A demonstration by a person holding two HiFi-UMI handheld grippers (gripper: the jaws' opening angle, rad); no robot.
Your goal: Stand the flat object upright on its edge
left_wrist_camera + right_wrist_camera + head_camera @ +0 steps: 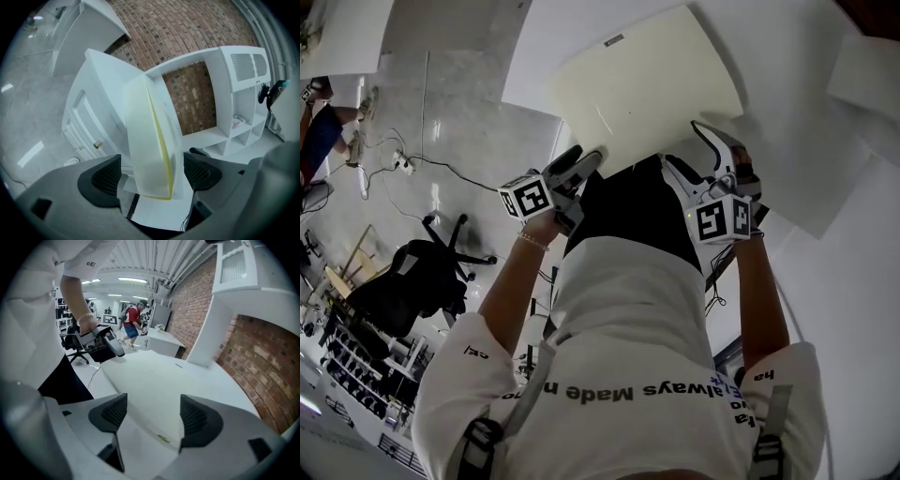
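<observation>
Resting on the broad white tabletop (844, 309), the cream-coloured rectangular flat panel (647, 89) is presented with its wide face toward the head view, directly in front of the person. Whether the panel lies fully flat or is tipped cannot be determined. Its near edge is bracketed at both ends. The near-left corner is received between the jaws of the grey left tongs (152, 176). In the left gripper view the panel is seen edge-on, and a clear gap is left between it and each black ribbed pad (108, 177). The near-right corner is straddled by the grey right tongs (152, 416), whose jaws are likewise spread wide and are not pressed against the panel. A black-and-white marker cube (528, 198) is carried on the left tongs, and a second cube (717, 220) on the right tongs.
</observation>
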